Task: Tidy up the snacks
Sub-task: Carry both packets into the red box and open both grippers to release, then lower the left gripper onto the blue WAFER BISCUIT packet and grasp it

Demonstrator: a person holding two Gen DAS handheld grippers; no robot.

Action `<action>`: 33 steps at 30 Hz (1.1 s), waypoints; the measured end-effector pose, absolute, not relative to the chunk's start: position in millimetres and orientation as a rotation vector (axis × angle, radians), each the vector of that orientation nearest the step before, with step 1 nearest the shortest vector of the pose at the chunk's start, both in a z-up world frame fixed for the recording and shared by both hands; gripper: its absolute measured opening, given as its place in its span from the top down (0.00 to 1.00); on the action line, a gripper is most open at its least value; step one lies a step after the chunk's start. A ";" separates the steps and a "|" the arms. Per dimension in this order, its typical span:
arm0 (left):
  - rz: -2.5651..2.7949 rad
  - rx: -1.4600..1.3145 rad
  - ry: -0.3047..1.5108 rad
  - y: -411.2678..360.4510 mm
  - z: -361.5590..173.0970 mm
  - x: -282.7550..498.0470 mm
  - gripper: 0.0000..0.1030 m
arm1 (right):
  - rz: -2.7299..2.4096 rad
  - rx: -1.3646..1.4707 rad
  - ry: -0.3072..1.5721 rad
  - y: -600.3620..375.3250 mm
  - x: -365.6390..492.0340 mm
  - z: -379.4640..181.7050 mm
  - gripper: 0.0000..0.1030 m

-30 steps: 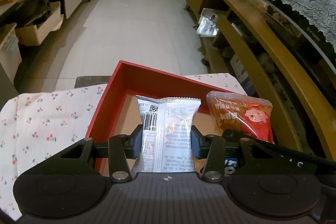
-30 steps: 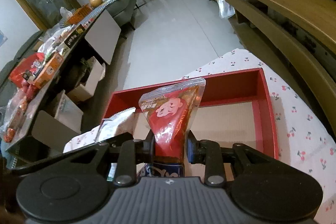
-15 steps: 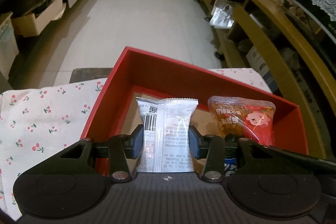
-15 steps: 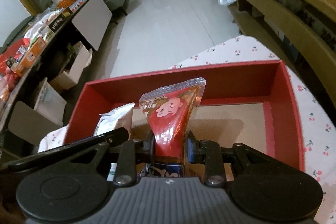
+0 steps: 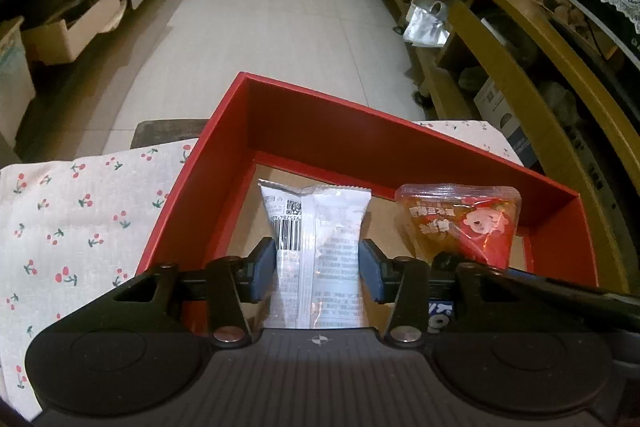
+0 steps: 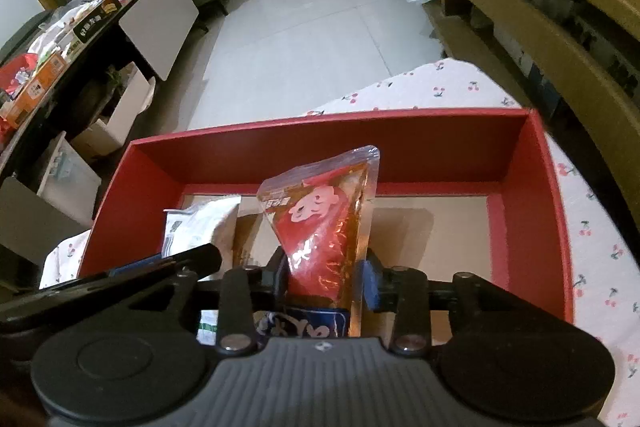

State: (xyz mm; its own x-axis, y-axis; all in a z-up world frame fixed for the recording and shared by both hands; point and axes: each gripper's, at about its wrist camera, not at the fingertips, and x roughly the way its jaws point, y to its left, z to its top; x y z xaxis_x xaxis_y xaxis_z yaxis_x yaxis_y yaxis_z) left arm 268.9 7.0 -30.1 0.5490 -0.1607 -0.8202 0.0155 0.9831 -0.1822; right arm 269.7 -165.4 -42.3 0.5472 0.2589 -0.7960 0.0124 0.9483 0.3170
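A pale tiled floor (image 5: 280, 11) runs off between cluttered shelves, and nearest me a cherry-print cloth (image 5: 80, 211) covers the table. The left gripper (image 5: 318, 269) pinches a white snack packet (image 5: 316, 247) by its sides, barcode up, over the left part of the red box (image 5: 320, 131). Just beside it, the right gripper (image 6: 326, 277) clamps a red-and-clear snack pouch (image 6: 324, 215) upright above the box's cardboard bottom (image 6: 432, 239). A blue wrapper (image 6: 308, 323) shows under that pouch.
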 end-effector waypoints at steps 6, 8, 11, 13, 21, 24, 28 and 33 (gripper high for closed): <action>-0.097 -0.176 0.972 10.0 -19.3 266.9 0.41 | 0.129 0.284 0.954 -166.3 265.4 -28.6 0.47; -0.090 -0.182 0.966 10.9 -15.4 265.3 0.35 | 0.128 0.285 0.940 -166.9 263.1 -24.0 0.45; -0.087 -0.191 0.948 12.9 -8.2 262.6 0.31 | 0.127 0.296 0.923 -169.6 259.3 -14.8 0.43; -0.096 -0.193 0.940 12.7 -2.1 259.9 0.30 | 0.127 0.293 0.911 -170.3 254.8 -8.5 0.42; -0.112 -0.183 0.922 14.2 17.0 238.0 0.25 | 0.138 0.265 0.892 -171.5 227.7 8.5 0.39; -0.120 -0.173 0.923 16.1 21.2 223.9 0.24 | 0.139 0.247 0.905 -169.5 212.2 8.1 0.37; -0.124 -0.177 0.930 20.5 23.9 205.4 0.23 | 0.152 0.225 0.922 -166.1 191.5 7.9 0.37; -0.121 -0.196 0.946 30.8 23.6 183.2 0.23 | 0.176 0.233 0.936 -161.6 166.1 9.7 0.37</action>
